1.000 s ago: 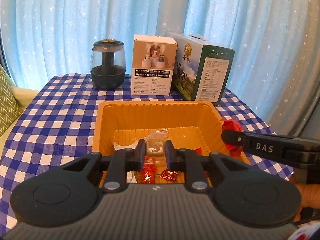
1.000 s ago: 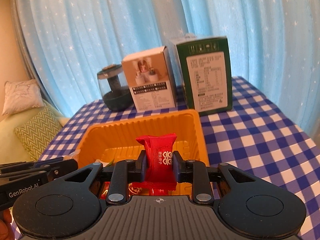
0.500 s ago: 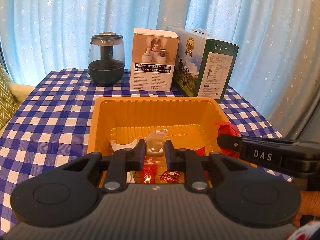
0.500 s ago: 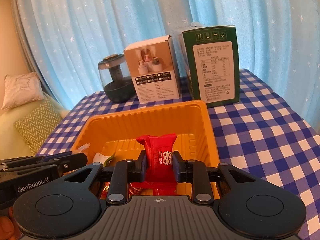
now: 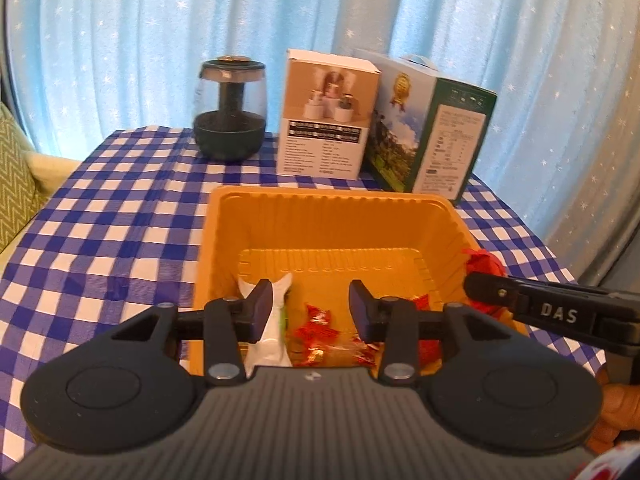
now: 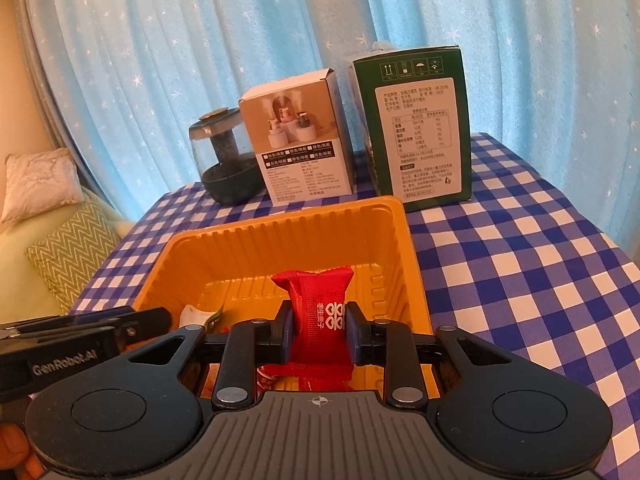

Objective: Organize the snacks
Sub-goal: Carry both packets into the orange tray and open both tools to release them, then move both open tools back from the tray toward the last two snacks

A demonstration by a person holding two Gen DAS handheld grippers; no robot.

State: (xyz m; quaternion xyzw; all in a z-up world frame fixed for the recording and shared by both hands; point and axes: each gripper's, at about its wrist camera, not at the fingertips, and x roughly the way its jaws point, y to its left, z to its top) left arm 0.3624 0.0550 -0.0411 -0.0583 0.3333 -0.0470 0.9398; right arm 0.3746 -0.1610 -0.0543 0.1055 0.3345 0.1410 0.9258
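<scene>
An orange plastic tray (image 5: 328, 216) (image 6: 288, 236) sits on the blue checked tablecloth. My left gripper (image 5: 311, 306) is open over the tray's near end, empty. Below it lie a white packet (image 5: 272, 332) and several small red candies (image 5: 320, 332). My right gripper (image 6: 316, 334) is shut on a red snack packet (image 6: 316, 316) and holds it upright over the tray's near right part. In the left wrist view the right gripper (image 5: 486, 286) enters from the right with the red packet (image 5: 482, 264) at its tip. The left gripper (image 6: 132, 322) shows at the left of the right wrist view.
Behind the tray stand a dark glass humidifier (image 5: 230, 114), a white product box (image 5: 326, 114) and a green carton (image 5: 432, 128). Blue star curtains hang behind. A sofa with green zigzag cushion (image 6: 68, 252) is at the left. The table edge (image 6: 624, 256) falls off at the right.
My left gripper opened and let go of the clear-wrapped snack, which dropped into the tray. My right gripper moved a little further over the tray, still holding the red packet.
</scene>
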